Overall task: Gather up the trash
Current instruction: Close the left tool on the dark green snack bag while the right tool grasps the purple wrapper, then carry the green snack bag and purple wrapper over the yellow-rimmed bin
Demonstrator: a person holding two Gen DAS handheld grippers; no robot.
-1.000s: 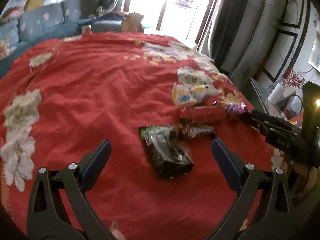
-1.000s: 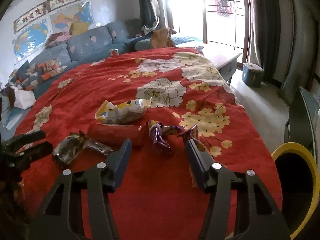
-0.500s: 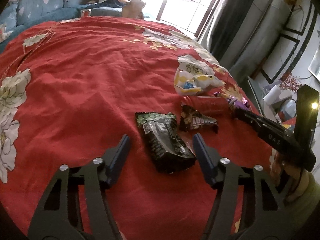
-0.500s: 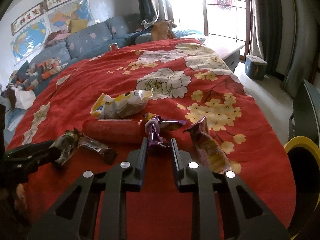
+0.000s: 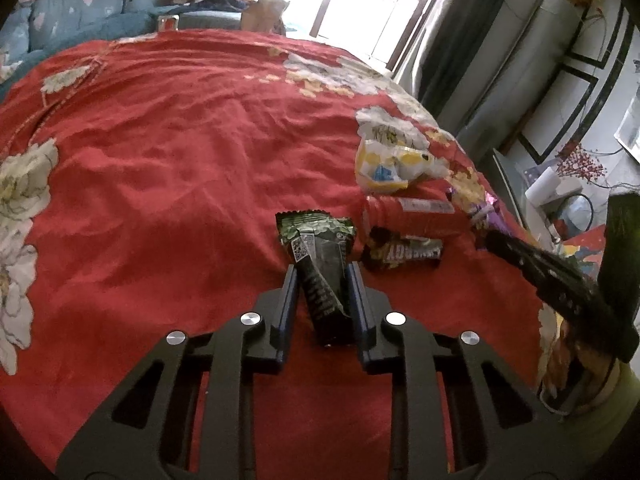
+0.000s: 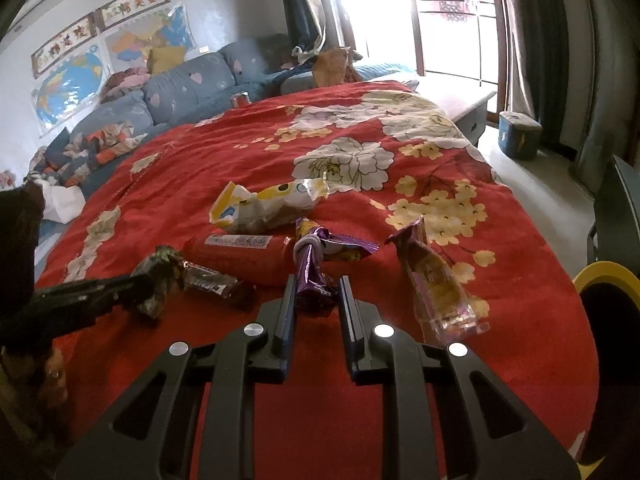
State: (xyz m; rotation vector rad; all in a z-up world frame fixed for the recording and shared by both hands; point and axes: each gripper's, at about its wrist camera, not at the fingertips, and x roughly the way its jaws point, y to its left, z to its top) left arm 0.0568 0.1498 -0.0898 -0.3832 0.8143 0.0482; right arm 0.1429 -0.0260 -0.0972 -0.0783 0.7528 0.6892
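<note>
Several wrappers lie on a red flowered bedspread (image 5: 168,152). My left gripper (image 5: 322,276) is shut on a dark green wrapper (image 5: 320,252). My right gripper (image 6: 316,284) is shut on a purple wrapper (image 6: 310,264). Between them lie a brown bar wrapper (image 5: 404,254), also in the right wrist view (image 6: 212,282), a red tube (image 6: 240,250) and a yellow-white bag (image 6: 268,206). A pale purple-yellow wrapper (image 6: 436,284) lies to the right of my right gripper.
A yellow-rimmed bin (image 6: 612,300) stands off the bed's right edge. A blue sofa (image 6: 184,88) with clutter runs along the far side. A brown paper bag (image 6: 334,66) and a red can (image 6: 240,100) sit at the bed's far end.
Both grippers have moved forward and closed: the left onto the green wrapper, the right onto the purple wrapper.
</note>
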